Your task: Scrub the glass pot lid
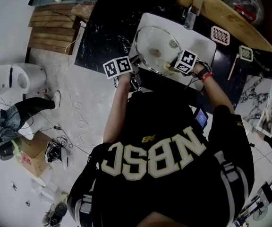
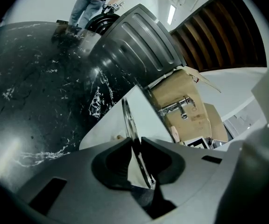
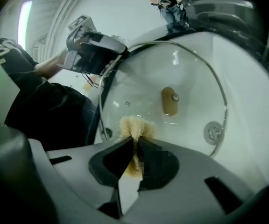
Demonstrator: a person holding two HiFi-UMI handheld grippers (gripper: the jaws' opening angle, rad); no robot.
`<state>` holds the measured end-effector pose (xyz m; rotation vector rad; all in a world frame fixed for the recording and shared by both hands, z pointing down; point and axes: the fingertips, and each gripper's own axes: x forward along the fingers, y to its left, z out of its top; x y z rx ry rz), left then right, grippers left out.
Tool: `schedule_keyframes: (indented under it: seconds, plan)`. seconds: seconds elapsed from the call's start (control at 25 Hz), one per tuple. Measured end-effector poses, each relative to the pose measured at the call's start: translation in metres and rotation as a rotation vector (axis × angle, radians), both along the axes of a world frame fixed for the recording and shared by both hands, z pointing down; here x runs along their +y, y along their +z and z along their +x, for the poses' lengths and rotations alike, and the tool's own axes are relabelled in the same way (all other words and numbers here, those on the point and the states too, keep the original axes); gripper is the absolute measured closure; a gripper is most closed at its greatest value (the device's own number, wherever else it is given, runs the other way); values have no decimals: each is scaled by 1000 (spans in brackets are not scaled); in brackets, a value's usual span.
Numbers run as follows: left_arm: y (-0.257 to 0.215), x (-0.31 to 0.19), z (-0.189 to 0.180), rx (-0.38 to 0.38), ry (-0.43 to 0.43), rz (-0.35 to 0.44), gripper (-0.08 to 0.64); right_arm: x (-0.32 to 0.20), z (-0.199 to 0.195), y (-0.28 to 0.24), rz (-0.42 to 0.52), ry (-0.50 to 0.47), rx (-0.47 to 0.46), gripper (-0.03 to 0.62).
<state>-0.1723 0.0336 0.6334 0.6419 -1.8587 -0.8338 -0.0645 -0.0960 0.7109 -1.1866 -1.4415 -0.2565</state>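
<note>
1. Your left gripper (image 2: 137, 146) is nearly closed, with its jaws clamped on the rim of the glass pot lid (image 3: 181, 78)
2. The lid is held tilted over the white sink (image 1: 203, 45), set in the black counter (image 1: 103, 37)
3. Your right gripper (image 3: 135, 146) pinches a tan sponge (image 3: 135, 125) tight, at the glass near the lid's lower rim

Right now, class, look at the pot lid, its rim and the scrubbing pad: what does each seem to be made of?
Pot lid: clear glass, glossy; the white basin shows through it. Rim: thin shiny band, probably polished steel. Scrubbing pad: tan, fuzzy and fibrous, likely loofah or coarse sponge.
</note>
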Motion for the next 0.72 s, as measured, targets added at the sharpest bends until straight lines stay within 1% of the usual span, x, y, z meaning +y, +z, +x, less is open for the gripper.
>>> schedule_keyframes:
  seconds: [0.12,0.24,0.44,0.64,0.72]
  plan:
    - [1,2,-1,3,0,-9,486,19,2,-10,-59,14,-10,554]
    - [3,2,-2,12,3,-11,486,28,-1,-13,-69,33,-38,554]
    - [4,2,-2,24,8,-16,486,49,-11,-21,-135,100,-63,554]
    - [6,2,-2,47,17,-23,488,66,-24,-18,-156,103,-101,552]
    - [6,2,-3,48,21,-26,488,73,-34,-19,-173,125,-124,552]
